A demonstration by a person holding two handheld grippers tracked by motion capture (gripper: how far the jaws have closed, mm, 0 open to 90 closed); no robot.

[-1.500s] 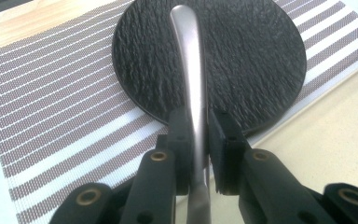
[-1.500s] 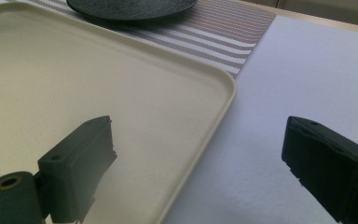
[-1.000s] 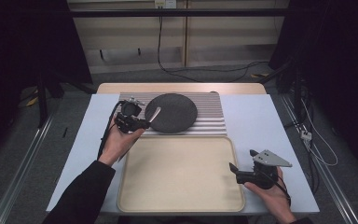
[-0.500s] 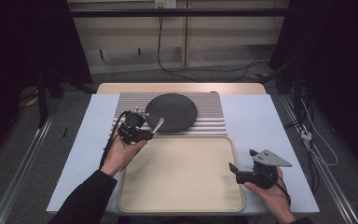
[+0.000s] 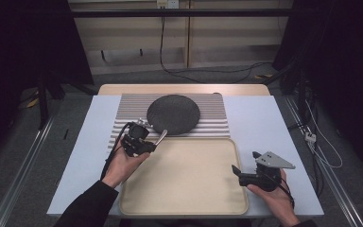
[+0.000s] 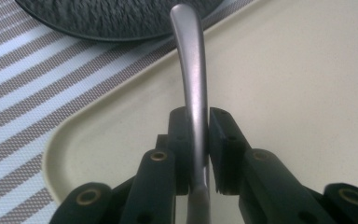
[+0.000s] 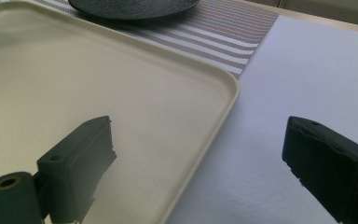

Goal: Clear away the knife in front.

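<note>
While held low at about five o'clock on the table, right gripper (image 5: 238,171) with jaws spread wide, nothing between them, one jaw over the near right corner of the cream tray (image 5: 184,208), the other over the pale blue table cover (image 5: 260,118) just beside the rim. In the right gripper view, same story: tray rim (image 7: 223,107) running between the two open jaws, bare tray on one side, bare cover on the other. Further in, at about nine o'clock, left gripper (image 5: 144,142) gripped in the left hand (image 5: 123,163), jaws pinched tight on a metal utensil handle (image 5: 161,136). In the left gripper view, that handle (image 6: 191,70) standing up between the pressed pads, curving away toward twelve o'clock, hanging above the tray's far left corner; working end hidden below the jaws, so cannot tell what kind of utensil. Beyond it, striped placemat (image 5: 123,113) lying against the tray's far edge. Farthest out, at twelve o'clock, round dark plate (image 5: 174,113) sitting on the mat, handle tip just short of its near rim.
</note>
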